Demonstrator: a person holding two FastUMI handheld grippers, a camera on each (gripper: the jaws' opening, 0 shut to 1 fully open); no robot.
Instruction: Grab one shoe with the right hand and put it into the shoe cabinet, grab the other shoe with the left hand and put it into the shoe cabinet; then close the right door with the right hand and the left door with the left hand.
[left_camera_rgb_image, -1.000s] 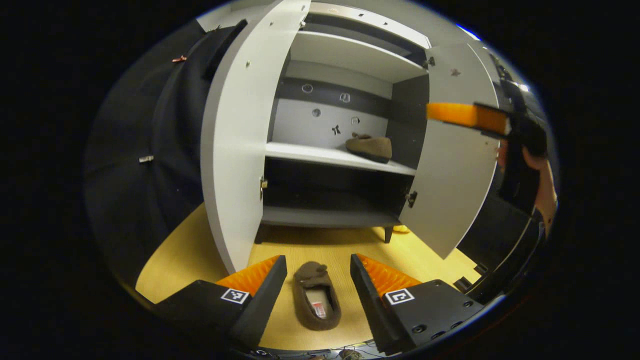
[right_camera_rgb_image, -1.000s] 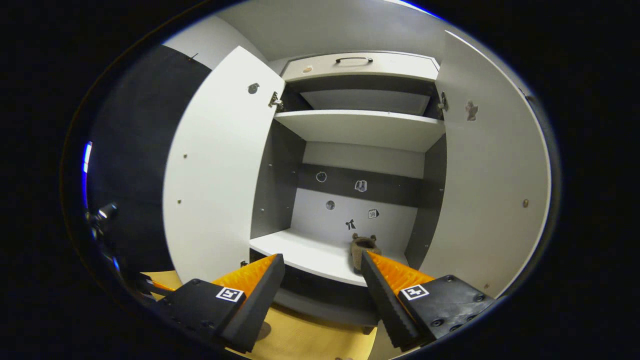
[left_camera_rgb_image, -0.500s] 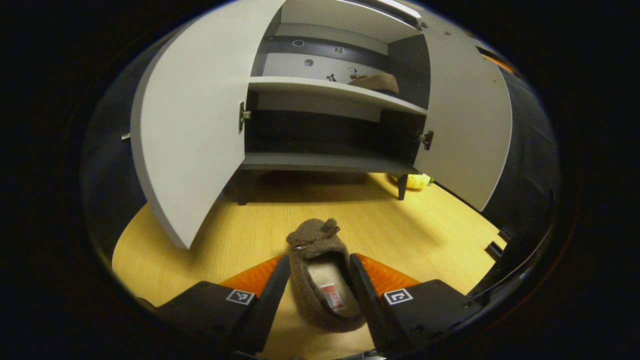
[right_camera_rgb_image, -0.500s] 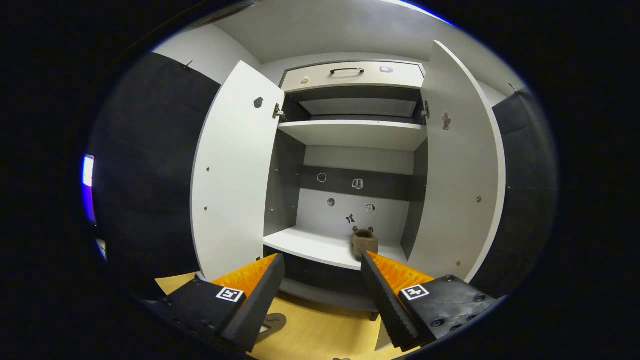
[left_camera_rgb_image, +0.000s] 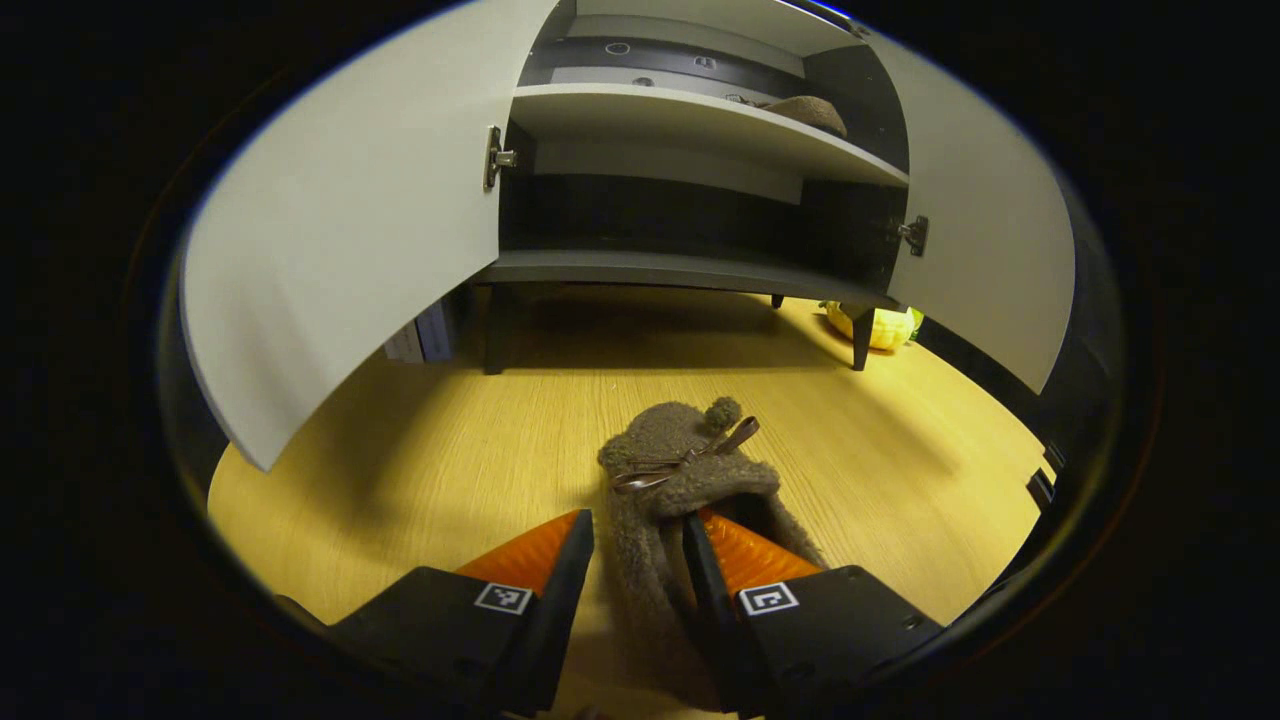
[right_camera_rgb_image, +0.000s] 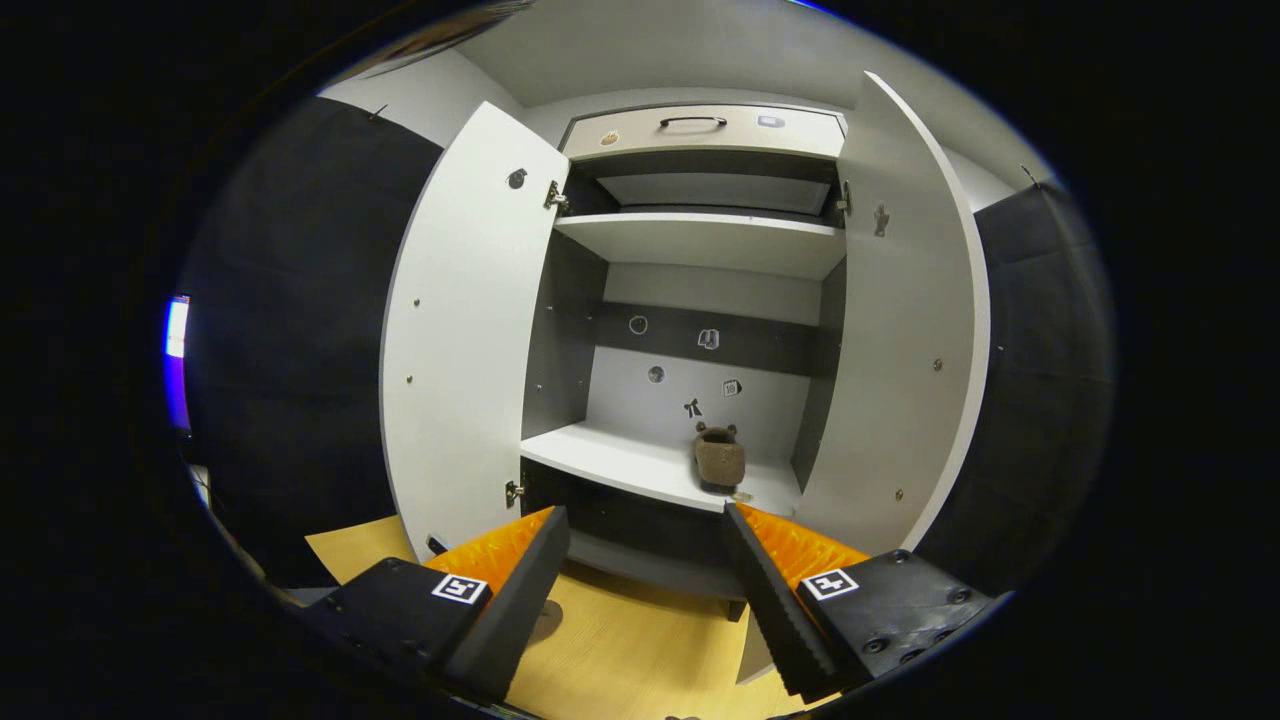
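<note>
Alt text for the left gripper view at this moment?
The left gripper is shut on a brown fuzzy slipper lying on the wooden floor. Beyond stands the shoe cabinet, both doors open, with another slipper on its white shelf.

Our left gripper (left_camera_rgb_image: 636, 560) low, pitched down toward floor, fingers close together, narrow gap between them. Both fingers press brown slipper (left_camera_rgb_image: 672, 490) at its side wall: one outside, one inside opening. Our right gripper (right_camera_rgb_image: 645, 570) held higher, roughly level, pointing forward at open cabinet (right_camera_rgb_image: 700, 250). Its fingers spread wide, nothing between them, touching nothing. We see neither hand nor sleeve behind either gripper in these views.
</note>
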